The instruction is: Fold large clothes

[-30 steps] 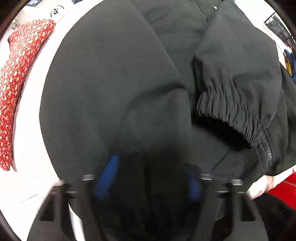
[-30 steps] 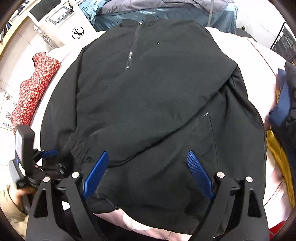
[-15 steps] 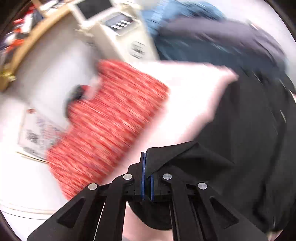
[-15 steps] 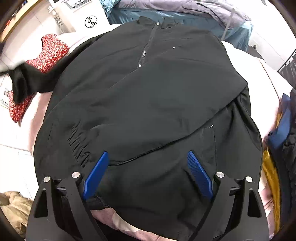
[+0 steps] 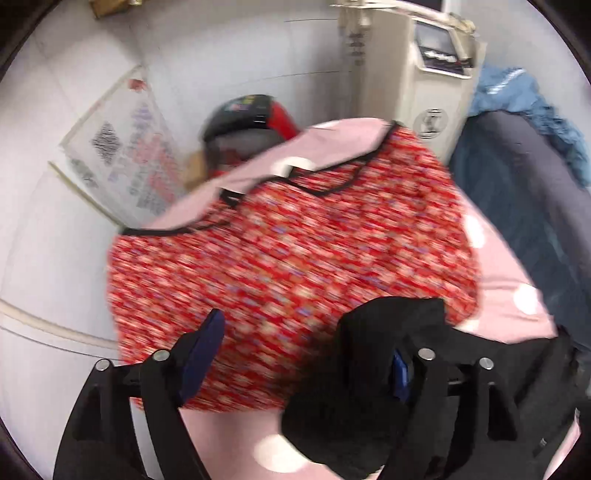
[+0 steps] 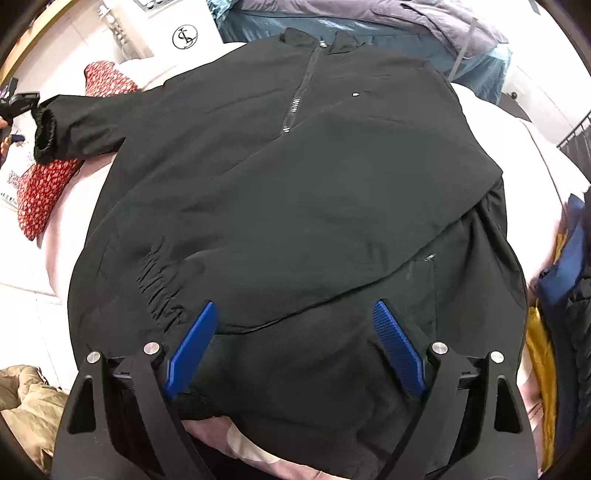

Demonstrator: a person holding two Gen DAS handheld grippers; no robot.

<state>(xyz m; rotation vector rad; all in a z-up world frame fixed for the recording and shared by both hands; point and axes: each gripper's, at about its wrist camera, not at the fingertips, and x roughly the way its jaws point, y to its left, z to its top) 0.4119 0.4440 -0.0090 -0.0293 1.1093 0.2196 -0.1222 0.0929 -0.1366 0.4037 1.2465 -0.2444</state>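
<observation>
Lying on the pink sheet [image 6: 70, 210], black jacket [image 6: 295, 206] with its sleeve [image 6: 81, 122] newly drawn outward over the red dress [image 5: 280, 258]; left gripper [image 5: 295, 354], clamped before, now gapes, right gripper [image 6: 295, 343] wide open, empty.

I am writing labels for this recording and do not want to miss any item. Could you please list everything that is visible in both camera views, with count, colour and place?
black jacket: 1, black, spread over the pink surface, one sleeve stretched out to the left
sleeve cuff: 1, black, lying on the red garment
red floral garment: 1, red with small pale pattern, left of the jacket
pink sheet: 1, pink with white dots, under the clothes
white machine: 1, cream, behind the red garment
blue and grey bedding: a pile, beyond the collar
clothes pile: several, navy, yellow, dark, at right
beige garment: 1, lower left
left gripper: 1, black, blue pads, open, beside the cuff
right gripper: 1, open, over the hem
</observation>
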